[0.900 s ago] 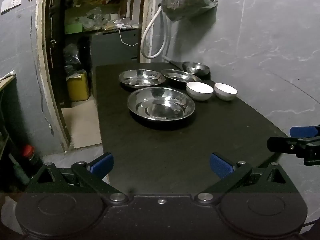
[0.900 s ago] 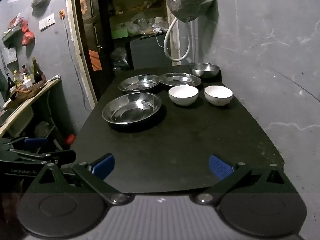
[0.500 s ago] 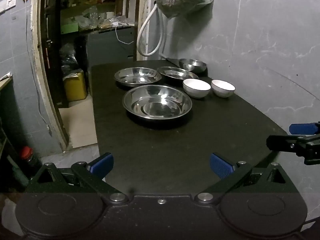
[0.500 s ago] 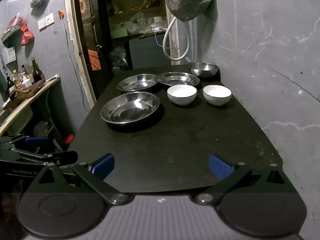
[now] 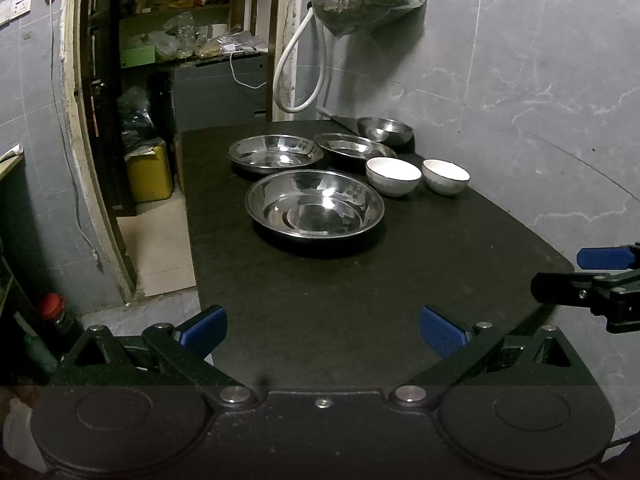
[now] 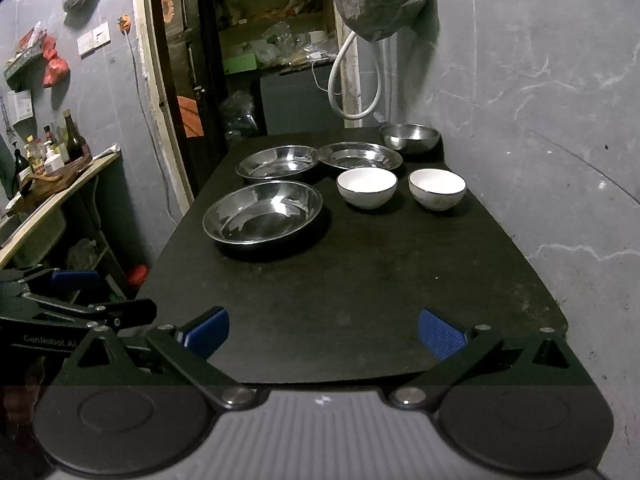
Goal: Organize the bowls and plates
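Your left tool has edged nearer the counter; both it and your right tool gape wide, empty. Three steel plates and three bowls sit unmoved, unstacked, toward the far edge.

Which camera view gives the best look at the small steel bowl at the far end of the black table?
The right wrist view: the small steel bowl shows its whole rim and inside, apart from the other dishes. In the left wrist view the same bowl sits smaller, with its lower left edge behind the rim of a flat steel plate.
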`<state>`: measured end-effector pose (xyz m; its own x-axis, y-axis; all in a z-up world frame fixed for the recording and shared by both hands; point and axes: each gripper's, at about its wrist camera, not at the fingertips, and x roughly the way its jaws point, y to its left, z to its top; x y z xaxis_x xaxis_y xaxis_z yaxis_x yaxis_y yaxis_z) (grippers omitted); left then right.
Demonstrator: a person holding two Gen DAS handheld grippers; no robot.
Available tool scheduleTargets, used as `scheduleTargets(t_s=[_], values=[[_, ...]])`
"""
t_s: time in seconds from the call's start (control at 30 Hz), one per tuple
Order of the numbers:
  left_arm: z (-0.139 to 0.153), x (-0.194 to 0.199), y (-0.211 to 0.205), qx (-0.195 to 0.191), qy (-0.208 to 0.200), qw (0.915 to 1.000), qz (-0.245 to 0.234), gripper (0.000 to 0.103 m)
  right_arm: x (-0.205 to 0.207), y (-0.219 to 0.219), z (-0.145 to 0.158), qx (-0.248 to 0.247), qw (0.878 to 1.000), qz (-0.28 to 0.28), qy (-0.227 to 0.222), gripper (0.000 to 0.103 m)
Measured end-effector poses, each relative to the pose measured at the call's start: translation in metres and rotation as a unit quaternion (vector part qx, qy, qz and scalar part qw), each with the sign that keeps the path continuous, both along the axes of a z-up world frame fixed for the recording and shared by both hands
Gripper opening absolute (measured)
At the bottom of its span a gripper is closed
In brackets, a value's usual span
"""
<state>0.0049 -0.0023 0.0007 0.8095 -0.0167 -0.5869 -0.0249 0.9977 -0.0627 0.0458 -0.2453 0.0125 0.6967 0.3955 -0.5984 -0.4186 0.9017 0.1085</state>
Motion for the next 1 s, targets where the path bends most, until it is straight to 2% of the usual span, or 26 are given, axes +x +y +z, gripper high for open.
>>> scheduleTargets(t_s=[1.0], values=[[-0.0002,0.0002,-0.0008,0.0,0.0,1.0,0.0,0.102,-0.0047,0.0052,0.0009,-0.004,1.0,0.002,-0.002,0.103]])
